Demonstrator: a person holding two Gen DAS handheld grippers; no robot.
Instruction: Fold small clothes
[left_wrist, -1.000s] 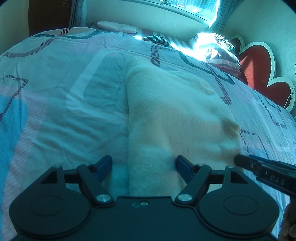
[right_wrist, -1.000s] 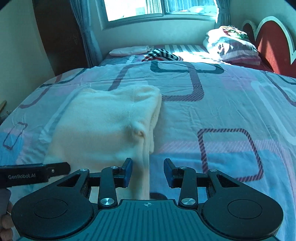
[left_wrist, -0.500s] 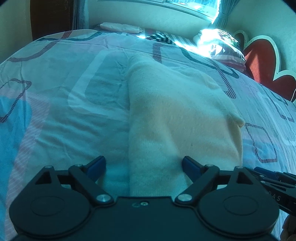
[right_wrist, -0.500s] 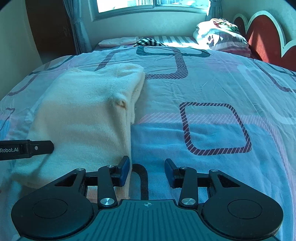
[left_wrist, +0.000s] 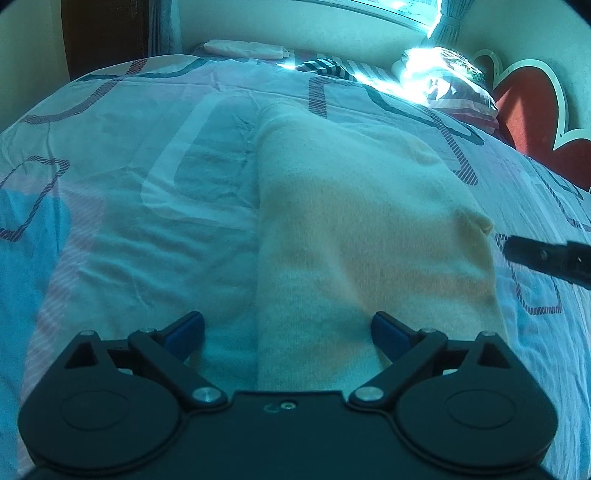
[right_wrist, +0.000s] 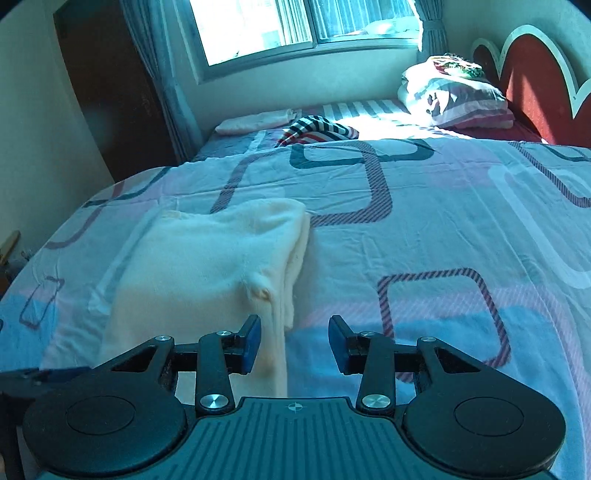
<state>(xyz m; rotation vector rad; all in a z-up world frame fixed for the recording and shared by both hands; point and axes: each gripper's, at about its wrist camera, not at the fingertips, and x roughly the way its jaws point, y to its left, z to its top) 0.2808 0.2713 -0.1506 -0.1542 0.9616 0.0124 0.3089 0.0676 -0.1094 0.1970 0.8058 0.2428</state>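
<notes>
A cream knitted garment (left_wrist: 354, 229) lies folded lengthwise on the patterned bedspread (left_wrist: 110, 221). It also shows in the right wrist view (right_wrist: 218, 266). My left gripper (left_wrist: 288, 328) is open wide and empty over the garment's near left edge. My right gripper (right_wrist: 294, 341) is open and empty over the garment's near right edge. The right gripper's finger (left_wrist: 546, 254) shows at the right of the left wrist view. Part of the left gripper (right_wrist: 44, 373) shows at the lower left of the right wrist view.
A striped garment (right_wrist: 317, 131) and a pale folded cloth (right_wrist: 255, 120) lie at the far end of the bed. Stacked pillows (right_wrist: 454, 96) sit by the red headboard (right_wrist: 535, 85) at the right. A window (right_wrist: 303, 26) and a dark wardrobe (right_wrist: 110, 88) stand beyond.
Both grippers have drawn back and shifted over the garment's near end. The left jaws have opened wider. The garment has not moved.
</notes>
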